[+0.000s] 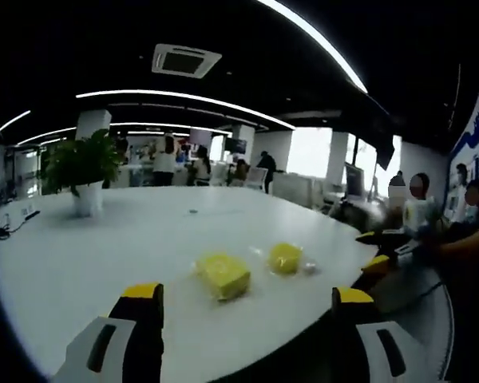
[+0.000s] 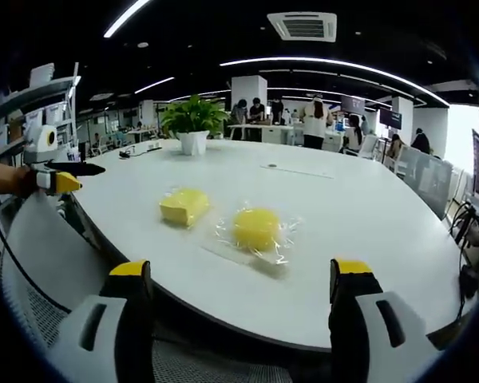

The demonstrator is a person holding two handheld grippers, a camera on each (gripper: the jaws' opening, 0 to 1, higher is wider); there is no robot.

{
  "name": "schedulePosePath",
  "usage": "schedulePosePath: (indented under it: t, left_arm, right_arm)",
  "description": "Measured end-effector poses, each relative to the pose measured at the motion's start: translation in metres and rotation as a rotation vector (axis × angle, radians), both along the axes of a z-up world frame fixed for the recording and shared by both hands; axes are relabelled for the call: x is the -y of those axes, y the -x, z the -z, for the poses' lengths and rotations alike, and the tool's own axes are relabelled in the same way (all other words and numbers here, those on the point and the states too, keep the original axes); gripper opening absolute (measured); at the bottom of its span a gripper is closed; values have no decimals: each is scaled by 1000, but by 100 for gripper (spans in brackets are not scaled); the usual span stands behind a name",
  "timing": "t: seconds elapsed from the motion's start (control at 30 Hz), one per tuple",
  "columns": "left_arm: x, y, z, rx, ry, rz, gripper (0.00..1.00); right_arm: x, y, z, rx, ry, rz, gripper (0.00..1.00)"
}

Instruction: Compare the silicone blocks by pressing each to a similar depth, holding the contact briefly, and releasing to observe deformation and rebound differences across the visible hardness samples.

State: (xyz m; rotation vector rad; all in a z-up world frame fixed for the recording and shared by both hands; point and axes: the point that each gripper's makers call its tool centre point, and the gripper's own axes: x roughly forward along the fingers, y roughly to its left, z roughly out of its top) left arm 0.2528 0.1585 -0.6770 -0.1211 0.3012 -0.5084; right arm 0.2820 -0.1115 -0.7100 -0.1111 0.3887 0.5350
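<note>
Nearest the lens in the left gripper view, the left gripper (image 1: 247, 307) stands with its two yellow-tipped jaws spread wide and nothing between them. It hangs off the near edge of the large white oval table (image 1: 104, 247), clear of contact.

Just beyond the jaws, near that edge, lies the square yellow silicone block (image 1: 222, 274), wrapped in clear film. Beside it, a little further along the edge, sits the round yellow silicone block (image 1: 285, 258), also in film. The two are close but apart.

The right gripper (image 2: 241, 279) is likewise released, jaws wide and empty, held short of the table rim. In its view the round block sits nearly on the centre line between the jaws, with the square block to its left; its crinkled film spreads onto the tabletop (a possible slip surface under load). At the left edge of the right gripper view the other gripper's yellow tips appear.

Further out stand a green potted plant in a white pot (image 2: 193, 121), a dark cable (image 1: 12, 226) on the far tabletop, and people at desks and seated at the table's far side.

Assessment: no press is in hand; both tools are at the approach stage and neither sample shows deformation. The next move calls for bringing one gripper forward and down onto a block, squarely from above, to a controlled depth that can be repeated on the other sample.
</note>
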Motion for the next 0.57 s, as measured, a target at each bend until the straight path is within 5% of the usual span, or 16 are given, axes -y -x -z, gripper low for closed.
schedulePosePath:
  t: [0.23, 0.57]
  left_arm:
    - [-1, 2, 2, 31, 14, -50, 100]
    - [4, -2, 3, 42, 12, -58, 100]
  right_arm:
    - [-2, 4, 4, -1, 37, -25, 86]
    - [-6, 5, 4, 10, 40, -42, 93]
